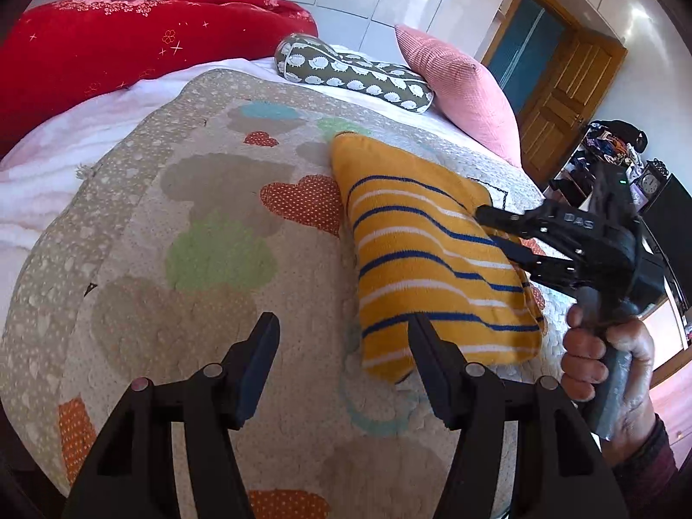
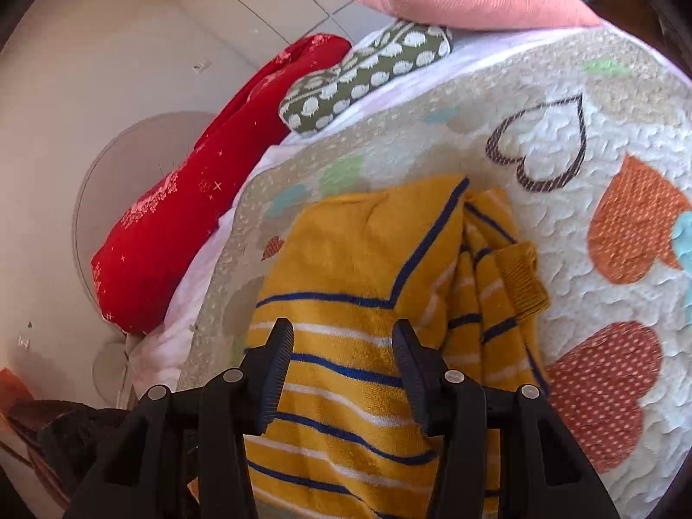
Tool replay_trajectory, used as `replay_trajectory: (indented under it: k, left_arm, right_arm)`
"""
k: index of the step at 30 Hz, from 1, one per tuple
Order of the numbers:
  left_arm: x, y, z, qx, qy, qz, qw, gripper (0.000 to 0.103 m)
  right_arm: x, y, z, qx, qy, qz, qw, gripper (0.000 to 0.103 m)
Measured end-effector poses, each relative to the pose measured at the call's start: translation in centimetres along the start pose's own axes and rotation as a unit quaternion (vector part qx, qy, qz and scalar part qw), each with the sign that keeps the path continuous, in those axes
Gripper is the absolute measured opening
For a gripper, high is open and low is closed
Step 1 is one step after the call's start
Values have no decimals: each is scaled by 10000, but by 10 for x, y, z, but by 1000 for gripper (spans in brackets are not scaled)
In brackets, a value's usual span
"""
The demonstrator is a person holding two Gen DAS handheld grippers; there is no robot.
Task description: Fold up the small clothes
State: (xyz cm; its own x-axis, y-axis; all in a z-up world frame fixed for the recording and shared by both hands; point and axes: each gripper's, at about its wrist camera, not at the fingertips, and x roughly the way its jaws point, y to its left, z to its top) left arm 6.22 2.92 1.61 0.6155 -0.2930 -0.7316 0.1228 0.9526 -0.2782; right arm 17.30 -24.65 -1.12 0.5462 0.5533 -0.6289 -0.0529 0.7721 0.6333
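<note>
Three cushions crowd the far end of the bed: a long red bolster [image 1: 142, 47] with white sparkle print along the wall side, an olive pillow [image 1: 350, 71] with white hedgehog shapes, and a pink ribbed cushion [image 1: 465, 86] leaning at the corner. None touches the folded garment. The yellow sweater [image 1: 432, 259], striped blue and white, lies folded on the quilt [image 1: 207, 225], a ribbed cuff showing at its right edge in the right wrist view. Left gripper [image 1: 344, 333]: fingers parted, nothing between them, the right finger over the sweater's near edge, the left over bare quilt. Right gripper [image 2: 341, 337]: fingers parted above the sweater, pads not pressing the cloth; from the left wrist view its tips sit over the sweater's right side, a hand [image 1: 614, 372] around the grey handle. Quilt is beige, bubbled stitching, appliqué hearts in orange, green and grey, over a white sheet. Beyond: glossy white wardrobe doors, a wooden door [image 1: 562, 91], cluttered dark shelving at right.
</note>
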Motion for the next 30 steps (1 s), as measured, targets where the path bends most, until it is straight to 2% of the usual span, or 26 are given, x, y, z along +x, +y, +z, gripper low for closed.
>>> replay_trajectory:
  k: [2,3,4,6,8,10,13,16,19,21,23,26,28,30]
  left_arm:
    - [-7,-4,-7,124,-75,92,9999,63]
    - [-11,-6,-9,190,-127,143,9996,63]
    - [-14,-7,-11,259,-183,203,9993,63]
    - [-23,-12,-15,378,-329,315,9982,66]
    - [-35,-16,-18,464,-534,443,9965,73]
    - [-51,-21,-22,522,-849,647,9929,76]
    - [-78,-31,-27,648,-1440,1073,9816,90]
    - [-106,-41,-30,739,-2021,1459,9656,102]
    - [-130,-53,-37,847,-2349,1793,9516,103]
    - [-140,-60,-44,914,-2381,1947,9471,103]
    - [-145,-66,-51,1019,-2303,1871,9495,103]
    - [-147,-72,-60,1136,-1956,1565,9614,103]
    - [-145,-74,-65,1154,-1788,1442,9664,103]
    - [-143,-75,-71,1174,-1673,1407,9687,103]
  right_arm:
    - [13,-14,0,70,-53,-555,9984,42]
    - [15,-22,2,154,-103,-685,9975,36]
    - [13,-28,3,285,-169,-651,9973,33]
    - [4,-30,3,403,-348,-760,9957,34]
    - [-13,-22,0,154,-675,-1438,9872,36]
    - [-32,-17,-9,-14,-799,-1494,9855,39]
    - [-67,-7,-36,-316,-1059,-1623,9805,45]
    - [-97,6,-73,-664,-1334,-1942,9696,50]
    - [-126,16,-113,-748,-1590,-2116,9614,54]
    - [-142,23,-138,-712,-1722,-2124,9593,58]
    - [-154,33,-161,-791,-1802,-2195,9556,59]
    - [-173,52,-190,-930,-2101,-2461,9416,66]
    - [-189,61,-206,-906,-2374,-2607,9314,77]
    - [-204,68,-219,-970,-2676,-2734,9188,82]
